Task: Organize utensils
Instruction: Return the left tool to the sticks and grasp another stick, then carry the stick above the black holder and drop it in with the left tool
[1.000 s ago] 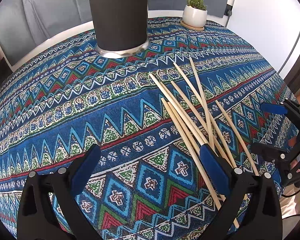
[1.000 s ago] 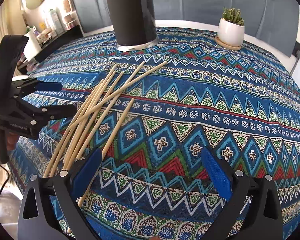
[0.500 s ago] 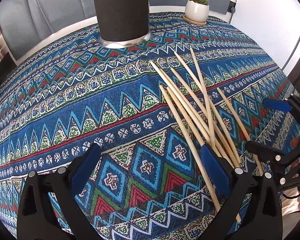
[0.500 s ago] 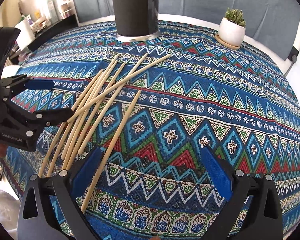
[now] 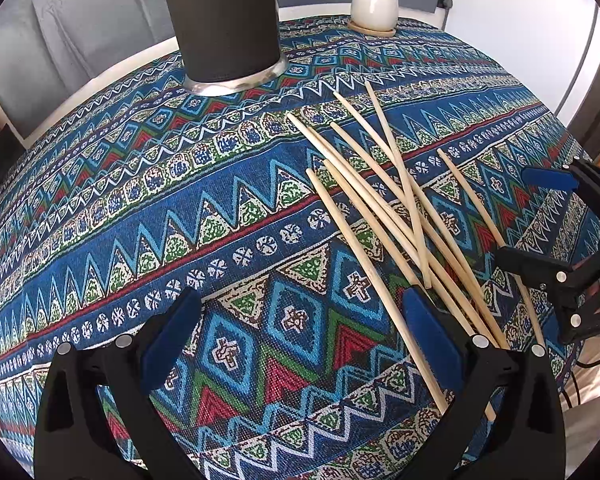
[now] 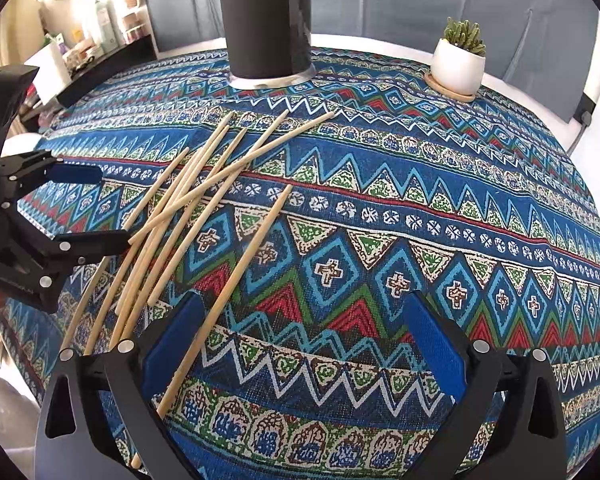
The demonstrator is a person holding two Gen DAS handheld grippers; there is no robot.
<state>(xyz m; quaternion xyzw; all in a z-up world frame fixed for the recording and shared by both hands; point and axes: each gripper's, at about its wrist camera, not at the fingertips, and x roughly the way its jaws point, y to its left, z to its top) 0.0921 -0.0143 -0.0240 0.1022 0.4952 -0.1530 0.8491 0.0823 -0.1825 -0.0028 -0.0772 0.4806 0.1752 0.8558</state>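
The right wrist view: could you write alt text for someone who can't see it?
A loose pile of wooden chopsticks lies crisscrossed on a blue patterned tablecloth, with the open right tool low in front and the open left tool at the left edge. Behind stand a tall black cylinder holder and a small potted succulent.

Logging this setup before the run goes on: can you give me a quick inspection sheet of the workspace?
Surface: patterned tablecloth covers the table.
Job's things: wooden sticks lie loose and crossed; dark cylinder holder stands upright behind them.
Clutter: potted succulent on a saucer at the far edge.
Grippers: left gripper open, nothing held; right gripper open, one stick running under its left finger.
Cables: a dark cable below the right gripper.
Surroundings: grey upholstery; a shelf with bottles.
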